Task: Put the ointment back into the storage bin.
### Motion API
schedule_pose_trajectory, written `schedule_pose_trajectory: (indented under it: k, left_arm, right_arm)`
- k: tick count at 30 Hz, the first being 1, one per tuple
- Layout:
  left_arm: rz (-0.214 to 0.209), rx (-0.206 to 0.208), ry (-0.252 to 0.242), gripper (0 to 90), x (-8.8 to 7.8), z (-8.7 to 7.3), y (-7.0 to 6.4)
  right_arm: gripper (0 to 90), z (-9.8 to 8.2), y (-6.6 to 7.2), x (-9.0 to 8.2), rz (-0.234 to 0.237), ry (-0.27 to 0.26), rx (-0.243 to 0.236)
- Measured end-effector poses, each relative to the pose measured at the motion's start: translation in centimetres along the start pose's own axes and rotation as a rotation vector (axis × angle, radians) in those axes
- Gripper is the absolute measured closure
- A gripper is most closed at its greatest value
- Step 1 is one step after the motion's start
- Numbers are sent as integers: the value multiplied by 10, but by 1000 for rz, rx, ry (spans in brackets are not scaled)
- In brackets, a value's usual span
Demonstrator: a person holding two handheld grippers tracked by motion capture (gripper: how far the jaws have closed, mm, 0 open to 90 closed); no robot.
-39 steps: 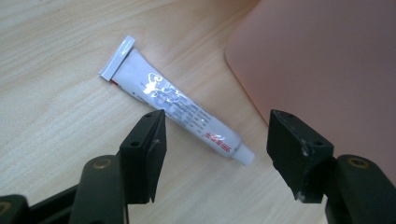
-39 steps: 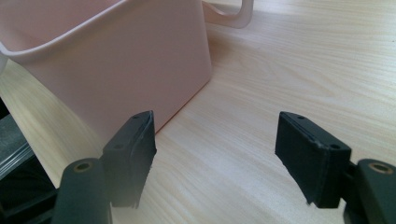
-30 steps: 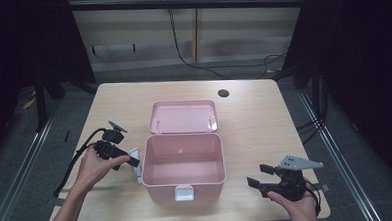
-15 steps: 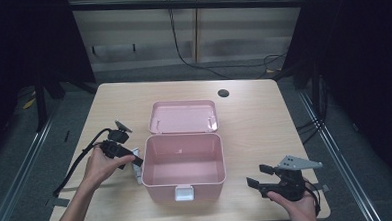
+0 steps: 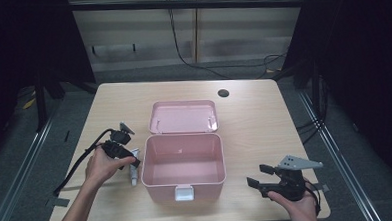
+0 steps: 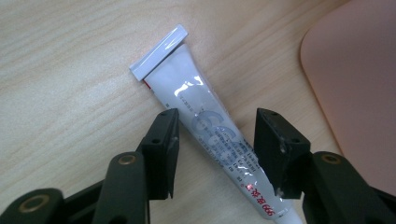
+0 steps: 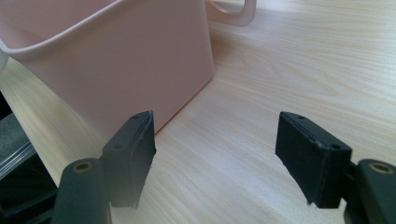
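Observation:
A white tube (image 6: 205,126) with a flat crimped end lies on the wooden table just left of the pink box (image 5: 184,163); in the high view the tube (image 5: 134,170) peeks out beside the person's left hand. My left gripper (image 6: 215,140) is open, its jaws straddling the tube's middle without closing on it. In the high view the left gripper (image 5: 128,156) points down at the table beside the box. My right gripper (image 5: 254,180) rests open at the front right, jaws toward the box wall (image 7: 116,60), with nothing between them.
The pink box stands open with its lid (image 5: 184,117) lying back behind it and a white latch (image 5: 183,192) at the front. A dark round hole (image 5: 223,93) marks the far part of the table (image 5: 264,122). A cable (image 5: 78,163) trails from the left gripper.
The left hand and gripper have moved toward the near side and down along the box's left wall, arriving over the white tube. The right gripper has stayed put.

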State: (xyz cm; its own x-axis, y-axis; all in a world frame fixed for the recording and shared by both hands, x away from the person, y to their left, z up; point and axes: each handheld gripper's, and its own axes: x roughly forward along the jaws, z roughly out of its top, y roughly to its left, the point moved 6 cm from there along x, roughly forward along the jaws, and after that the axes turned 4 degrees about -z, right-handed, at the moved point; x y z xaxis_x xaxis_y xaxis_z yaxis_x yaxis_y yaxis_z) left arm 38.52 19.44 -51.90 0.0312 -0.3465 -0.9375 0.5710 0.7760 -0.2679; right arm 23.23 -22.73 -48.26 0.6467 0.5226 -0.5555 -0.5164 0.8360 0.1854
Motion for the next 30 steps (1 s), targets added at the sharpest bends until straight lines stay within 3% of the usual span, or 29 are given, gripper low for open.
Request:
schedule_pose_trajectory:
  k: [4,9,16,21,30]
  left_arm:
    - [2,7,8,533,0,-2,-1]
    - [-4,33,66,605,5,-7,-3]
    - [7,60,66,697,5,-7,-3]
    - [19,107,88,704,5,-8,-4]
    - [15,129,106,710,4,-10,-3]
  right_arm:
    - [286,0,0,0,0,1,-2]
    - [286,0,0,1,-1,3,-3]
    - [287,-1,0,1,2,9,0]
    - [287,-1,1,1,2,10,-2]
    - [288,-1,0,1,3,11,0]
